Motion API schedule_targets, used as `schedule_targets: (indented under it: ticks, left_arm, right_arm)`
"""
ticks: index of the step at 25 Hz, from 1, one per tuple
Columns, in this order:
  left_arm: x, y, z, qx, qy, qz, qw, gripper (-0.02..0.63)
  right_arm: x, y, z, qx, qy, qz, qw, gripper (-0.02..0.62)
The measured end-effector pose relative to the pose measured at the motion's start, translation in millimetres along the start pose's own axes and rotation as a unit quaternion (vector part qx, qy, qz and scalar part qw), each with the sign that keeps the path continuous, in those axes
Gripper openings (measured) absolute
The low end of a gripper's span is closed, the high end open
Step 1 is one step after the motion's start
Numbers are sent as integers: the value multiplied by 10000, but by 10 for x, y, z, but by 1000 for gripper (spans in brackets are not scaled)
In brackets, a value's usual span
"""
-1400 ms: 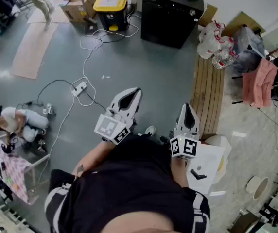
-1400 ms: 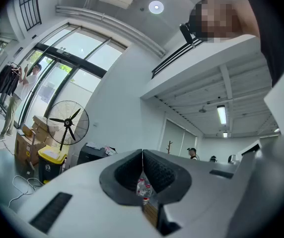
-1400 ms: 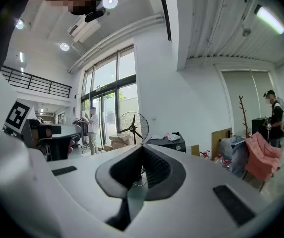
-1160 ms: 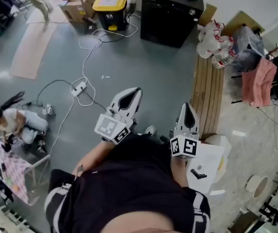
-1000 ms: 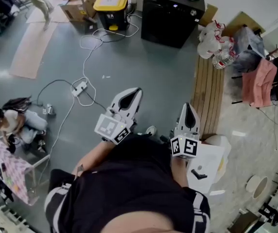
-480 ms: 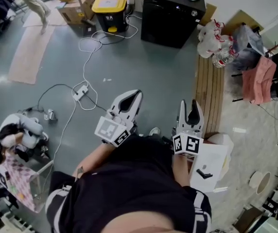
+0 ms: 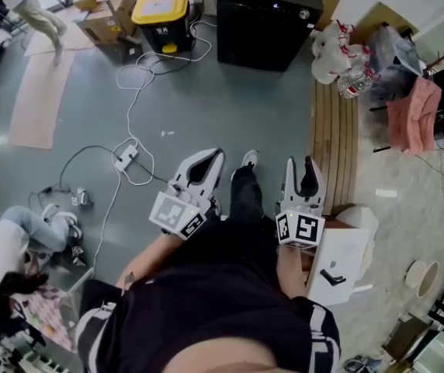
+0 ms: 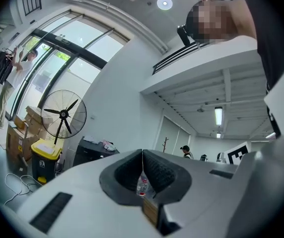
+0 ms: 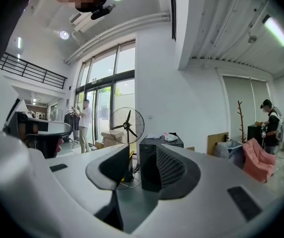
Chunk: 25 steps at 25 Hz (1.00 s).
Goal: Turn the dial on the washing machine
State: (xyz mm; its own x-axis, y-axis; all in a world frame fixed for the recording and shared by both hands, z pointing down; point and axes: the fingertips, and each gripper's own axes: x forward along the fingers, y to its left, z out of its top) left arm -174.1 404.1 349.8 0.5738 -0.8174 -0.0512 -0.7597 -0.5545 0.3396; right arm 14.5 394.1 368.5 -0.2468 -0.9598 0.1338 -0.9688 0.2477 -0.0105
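Note:
The black washing machine (image 7: 267, 22) stands against the far wall, with its small round dial (image 7: 305, 14) at the top right of its front. Both grippers hang in front of the person's body, well short of the machine. My left gripper (image 7: 216, 155) is shut and empty; its pads meet in the left gripper view (image 8: 142, 153). My right gripper (image 7: 300, 165) is open with nothing between its fingers. In the right gripper view the machine (image 9: 151, 165) shows through the gap of the right gripper (image 9: 138, 157).
Left of the machine are a yellow-lidded bin (image 7: 160, 6) and cardboard boxes (image 7: 98, 23). A cable with a power strip (image 7: 126, 158) trails across the grey floor. A wooden slatted strip (image 7: 333, 130), plastic bags (image 7: 331, 49) and a white box (image 7: 342, 255) line the right. A person (image 7: 20, 239) crouches lower left.
My right gripper's jaws have gone from shut to open. The person has stepped forward, one foot now ahead, and the washing machine sits slightly nearer. The left gripper stays shut.

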Motion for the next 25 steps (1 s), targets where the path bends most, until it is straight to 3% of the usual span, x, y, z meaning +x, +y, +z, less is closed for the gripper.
schedule_targets:
  ticks: [5,13,19,25]
  left_arm:
    - [929,329,-77,167,58,16,9998,23]
    - [2975,801,286,164,-113,214,9996,23]
    - [4076,1103,376,290,-126,288,9991,23]
    - [4995,1545,361,283,-85,252,9992,23]
  right_arm:
    - [975,-572,-35,40,-96,41,9999,184]
    - [2987,-1772,336,32,-157,313,9994,184]
    - [4239,-2511,531,-157,-228,328,9991,184]
    - [5415,-3093,296,-241,87,136,9996,185]
